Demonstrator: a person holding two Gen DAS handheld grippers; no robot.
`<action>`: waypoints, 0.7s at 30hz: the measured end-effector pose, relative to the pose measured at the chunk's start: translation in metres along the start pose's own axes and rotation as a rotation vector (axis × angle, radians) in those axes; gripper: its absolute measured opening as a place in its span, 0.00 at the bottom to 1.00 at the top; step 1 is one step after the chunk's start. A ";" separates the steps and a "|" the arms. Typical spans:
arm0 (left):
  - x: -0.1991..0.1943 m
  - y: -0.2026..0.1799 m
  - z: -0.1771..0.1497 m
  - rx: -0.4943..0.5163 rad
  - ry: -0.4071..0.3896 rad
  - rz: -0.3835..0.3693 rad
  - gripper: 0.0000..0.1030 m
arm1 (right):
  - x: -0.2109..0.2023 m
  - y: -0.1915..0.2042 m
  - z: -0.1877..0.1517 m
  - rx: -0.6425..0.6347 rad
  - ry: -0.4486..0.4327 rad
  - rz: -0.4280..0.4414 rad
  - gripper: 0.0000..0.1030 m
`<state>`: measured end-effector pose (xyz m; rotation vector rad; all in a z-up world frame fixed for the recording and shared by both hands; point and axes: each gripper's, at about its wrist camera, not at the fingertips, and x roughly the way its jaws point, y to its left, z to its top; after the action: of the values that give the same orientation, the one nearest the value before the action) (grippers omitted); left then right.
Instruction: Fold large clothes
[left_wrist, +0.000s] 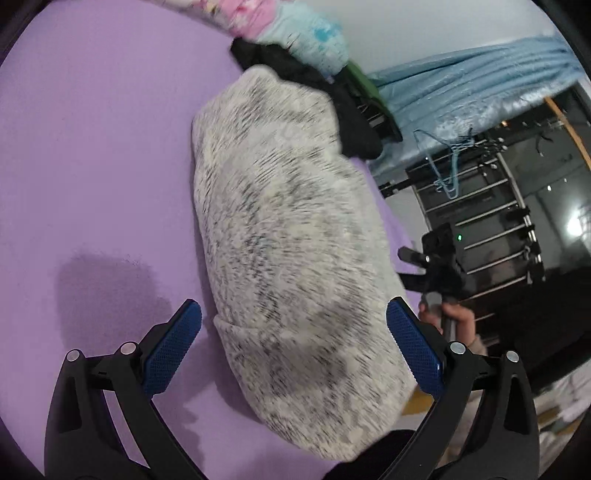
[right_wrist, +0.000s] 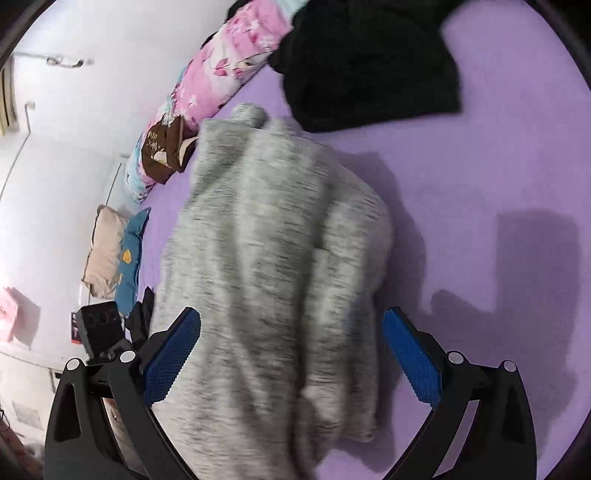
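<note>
Left wrist view shows the grey sweater (left_wrist: 288, 236) lying in a long folded bundle on the purple bed (left_wrist: 96, 147) near its edge, with the left gripper (left_wrist: 293, 343) and right gripper (right_wrist: 291, 354) both spread wide astride it, seemingly released so it can settle flat.

I can read nothing here; the brown patch (right_wrist: 164, 149) on the floral pillow (right_wrist: 221, 74) carries lettering too small and blurred.
</note>
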<state>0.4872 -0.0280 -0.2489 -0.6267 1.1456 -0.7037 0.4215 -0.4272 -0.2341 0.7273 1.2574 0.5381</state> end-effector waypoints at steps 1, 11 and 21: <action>0.006 0.004 0.004 -0.016 0.023 0.001 0.94 | 0.003 -0.009 -0.001 0.017 0.006 0.028 0.95; 0.039 0.035 0.026 -0.097 0.096 -0.149 0.95 | 0.042 -0.044 -0.001 0.043 0.017 0.279 0.95; 0.053 0.046 0.032 -0.118 0.124 -0.208 0.95 | 0.069 -0.049 0.007 0.045 0.041 0.300 0.95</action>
<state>0.5390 -0.0376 -0.3053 -0.8193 1.2549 -0.8661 0.4435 -0.4115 -0.3142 0.9546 1.2080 0.7746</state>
